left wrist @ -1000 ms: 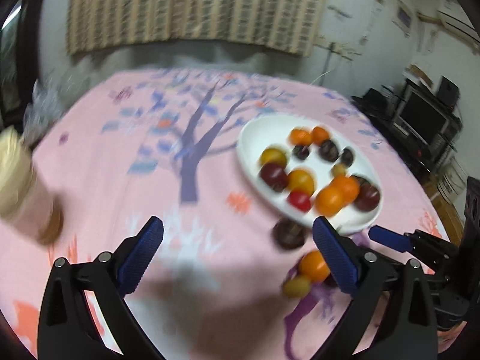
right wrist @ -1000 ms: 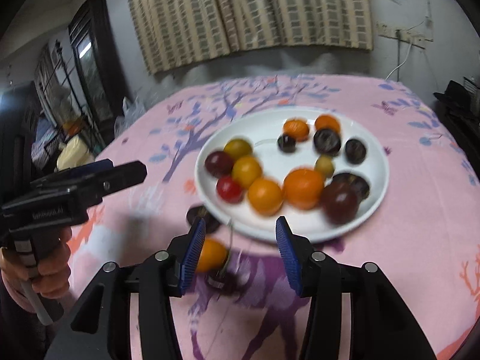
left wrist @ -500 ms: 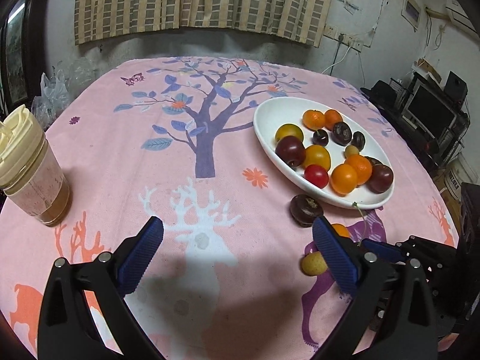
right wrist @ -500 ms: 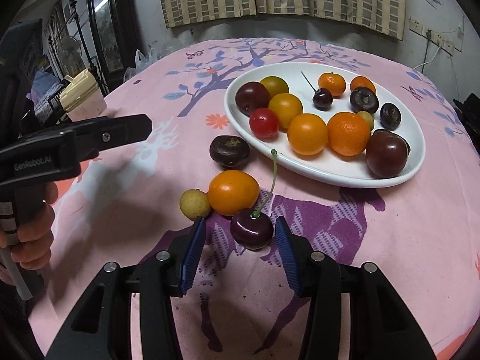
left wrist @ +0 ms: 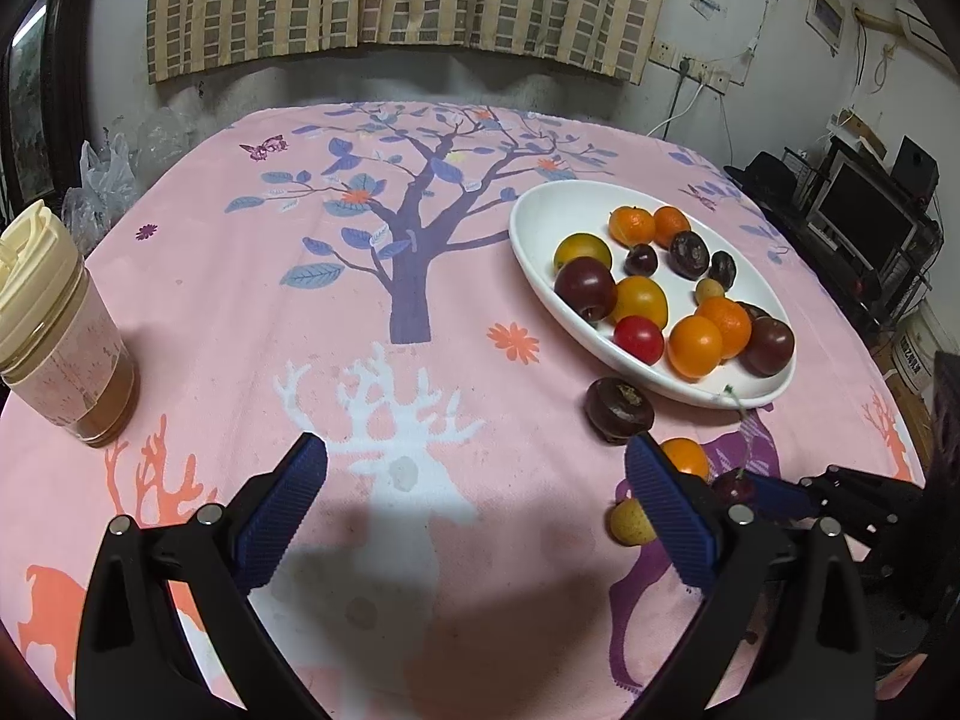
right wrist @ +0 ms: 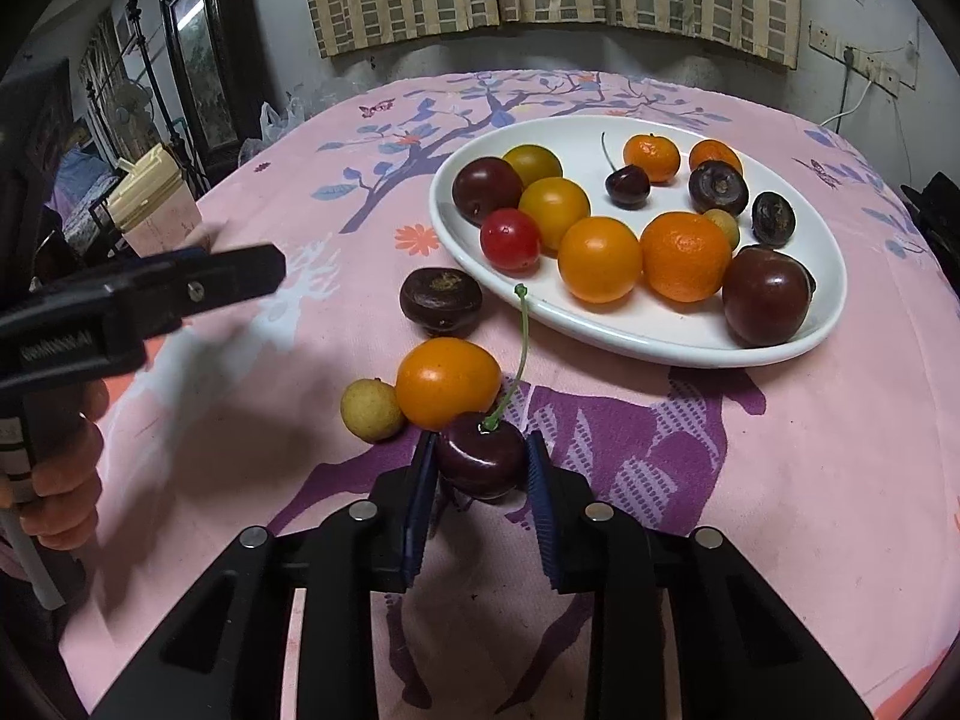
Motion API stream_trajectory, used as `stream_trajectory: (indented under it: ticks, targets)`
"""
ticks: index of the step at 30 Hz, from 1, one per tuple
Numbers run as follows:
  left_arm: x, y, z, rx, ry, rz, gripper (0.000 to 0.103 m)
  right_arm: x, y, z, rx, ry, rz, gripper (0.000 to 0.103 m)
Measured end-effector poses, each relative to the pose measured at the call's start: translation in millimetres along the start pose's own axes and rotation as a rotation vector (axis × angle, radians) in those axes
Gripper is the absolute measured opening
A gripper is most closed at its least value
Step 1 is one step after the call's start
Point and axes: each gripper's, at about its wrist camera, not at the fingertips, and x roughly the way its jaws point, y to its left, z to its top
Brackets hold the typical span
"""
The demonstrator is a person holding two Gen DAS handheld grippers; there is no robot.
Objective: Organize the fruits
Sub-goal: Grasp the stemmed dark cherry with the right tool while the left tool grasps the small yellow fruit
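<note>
Pink tablecloth (right wrist: pixel 810 456) bears a cherry (right wrist: pixel 482 457) pinched by the right gripper (right wrist: pixel 480 468), plate (right wrist: pixel 630 336) just ahead; left gripper (left wrist: pixel 474 501) gapes empty.

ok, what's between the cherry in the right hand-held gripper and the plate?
Only bare pink cloth; the right wrist view shows nothing between the cherry and the plate except its stem leaning that way.

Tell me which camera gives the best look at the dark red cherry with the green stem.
The right wrist view: the dark red cherry with the green stem sits large and unobstructed between the right tool pads. The left wrist view shows only a sliver of it, behind its own pad.
</note>
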Motion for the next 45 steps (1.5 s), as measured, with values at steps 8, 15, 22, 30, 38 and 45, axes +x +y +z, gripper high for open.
stream_trajectory:
  ticks: [8, 15, 22, 30, 38, 45]
  targets:
    - [10.7, -24.4, -11.8, 0.123, 0.052, -0.111, 0.097, -23.6, -18.3, 4.7, 0.087, -0.073, 0.017, 0.03]
    - [18.2, -56.6, -28.4, 0.304, 0.08, -0.177, 0.056, -23.9, -26.7, 3.5, 0.14, -0.063, 0.026, 0.03]
    - [24.4, -67.1, -35.3, 0.351, 0.086, -0.191, 0.051, -26.5, -26.4, 2.4, 0.143, -0.07, 0.028, 0.03]
    - [33.4, -68.6, -38.7, 0.367, 0.109, -0.193, 0.042, -27.9, -28.5, 1.8, 0.15, -0.07, 0.026, 0.032]
    - [35.9, -68.4, -39.7, 0.378, 0.09, -0.189, 0.029, -27.7, -28.5, 0.4, 0.142, -0.057, 0.028, 0.032]
    - [35.8, -67.0, -38.8, 0.371, 0.089, -0.207, 0.026, -22.1, -19.1, -2.3, 0.091, -0.034, 0.007, 0.032]
